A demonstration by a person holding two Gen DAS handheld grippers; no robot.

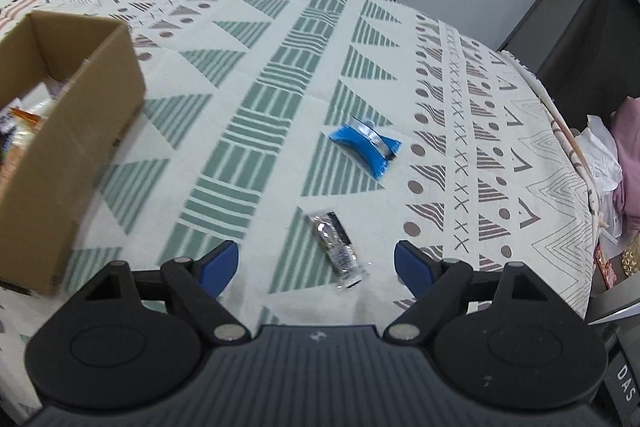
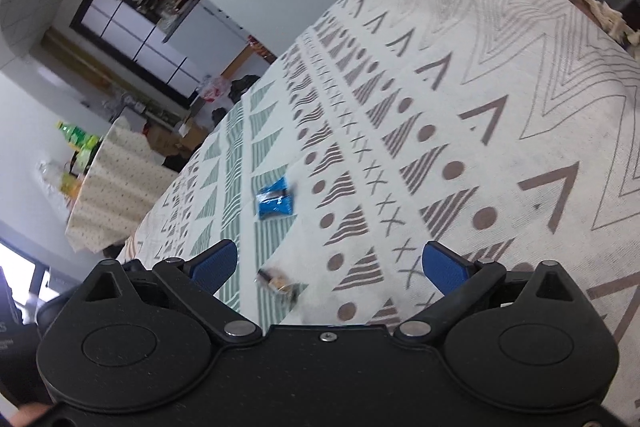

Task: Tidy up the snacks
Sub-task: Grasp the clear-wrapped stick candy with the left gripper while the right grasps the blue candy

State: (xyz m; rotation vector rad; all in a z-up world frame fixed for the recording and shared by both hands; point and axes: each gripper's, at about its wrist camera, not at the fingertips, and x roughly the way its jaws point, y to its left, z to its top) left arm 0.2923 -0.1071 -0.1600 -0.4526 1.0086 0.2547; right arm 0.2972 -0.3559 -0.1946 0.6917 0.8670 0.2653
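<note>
Judging by the cardboard box (image 1: pixel 76 131), which already holds several packets, you are most of the way through. Two snacks remain on the table (image 1: pixel 280 75), both right of the box: a blue packet (image 1: pixel 365 146) and, nearer you, a silver bar (image 1: pixel 335 247). Your left hand-held gripper (image 1: pixel 316 263) and right hand-held gripper (image 2: pixel 330 263) are both spread wide and empty.

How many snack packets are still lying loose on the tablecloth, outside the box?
2: a blue packet mid-cloth and a dark silver packet nearer, between the open left gripper fingers. The cardboard box may hide others.
</note>
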